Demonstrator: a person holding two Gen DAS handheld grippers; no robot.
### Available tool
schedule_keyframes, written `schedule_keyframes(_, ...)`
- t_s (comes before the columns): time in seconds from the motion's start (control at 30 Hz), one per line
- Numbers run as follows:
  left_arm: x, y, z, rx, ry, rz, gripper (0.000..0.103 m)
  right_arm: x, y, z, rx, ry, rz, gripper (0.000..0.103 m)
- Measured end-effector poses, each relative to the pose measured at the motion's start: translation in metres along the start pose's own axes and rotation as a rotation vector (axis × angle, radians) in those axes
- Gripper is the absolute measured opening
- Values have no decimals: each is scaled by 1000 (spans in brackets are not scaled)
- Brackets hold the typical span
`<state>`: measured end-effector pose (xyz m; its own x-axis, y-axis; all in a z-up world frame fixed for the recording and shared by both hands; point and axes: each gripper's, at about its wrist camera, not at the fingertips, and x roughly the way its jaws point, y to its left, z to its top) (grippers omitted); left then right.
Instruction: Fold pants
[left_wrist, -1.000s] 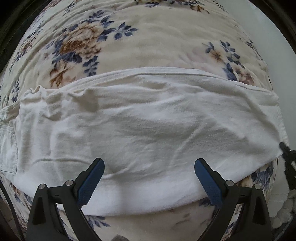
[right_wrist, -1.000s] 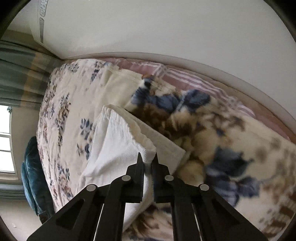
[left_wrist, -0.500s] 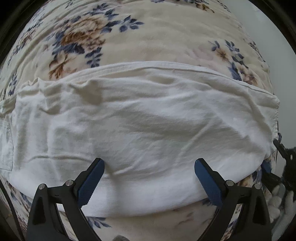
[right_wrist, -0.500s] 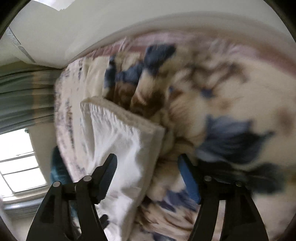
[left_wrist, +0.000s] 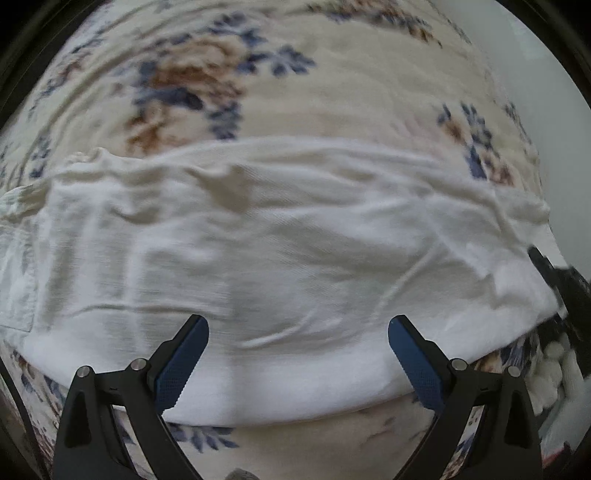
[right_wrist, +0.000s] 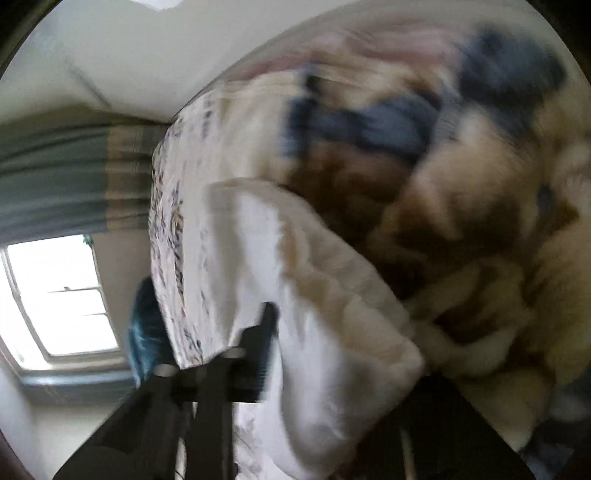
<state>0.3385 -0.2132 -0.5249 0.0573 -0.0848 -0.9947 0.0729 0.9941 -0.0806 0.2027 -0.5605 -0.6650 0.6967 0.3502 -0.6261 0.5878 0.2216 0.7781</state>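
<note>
White pants (left_wrist: 280, 258) lie folded lengthwise in a band across a floral bed cover (left_wrist: 332, 92). My left gripper (left_wrist: 298, 332) points straight down over the band's near edge, open, with nothing between its blue pads (left_wrist: 183, 360). In the blurred right wrist view, the end of the pants (right_wrist: 332, 332) is bunched up. My right gripper (right_wrist: 286, 332) is closing on it, with cloth between the jaws and draped over the right finger. The left wrist view shows the right gripper (left_wrist: 554, 273) at the band's right end.
A thick brown and blue floral blanket (right_wrist: 424, 166) is heaped just beyond the pants' end. A wall (right_wrist: 147, 55), a curtain (right_wrist: 66, 177) and a bright window (right_wrist: 55, 295) lie past the bed. A white gloved hand (left_wrist: 554, 358) shows at the bed's right edge.
The right gripper opened wide, dropped onto the end of the pants and closed on the cloth. The left gripper shifted a little over the band and stayed open.
</note>
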Motion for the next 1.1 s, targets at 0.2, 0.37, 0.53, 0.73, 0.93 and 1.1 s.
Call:
schedule_keyframes(0.2, -42, 74, -10, -133, -147, 129, 100, -25, 105, -47, -341, -49, -216, 10)
schedule_keyframes(0.37, -72, 162, -34, -337, -172, 174, 100, -6, 201, -122, -582, -45, -273, 10)
schedule_keyframes(0.53, -99, 242, -65, -494, -205, 208, 100, 66, 267, -227, -776, 64, -298, 10)
schedule_keyframes(0.73, -117, 299, -86, -578, -236, 215, 100, 163, 270, -370, -993, 240, -402, 10)
schedule_keyframes(0.93, -113, 303, -79, -585, -232, 68, 100, 194, 244, -417, -1078, 415, -500, 42)
schedule_keyframes(1.1, -104, 276, -58, -575, -213, -157, 100, 138, 264, -376, -825, 559, -239, 95)
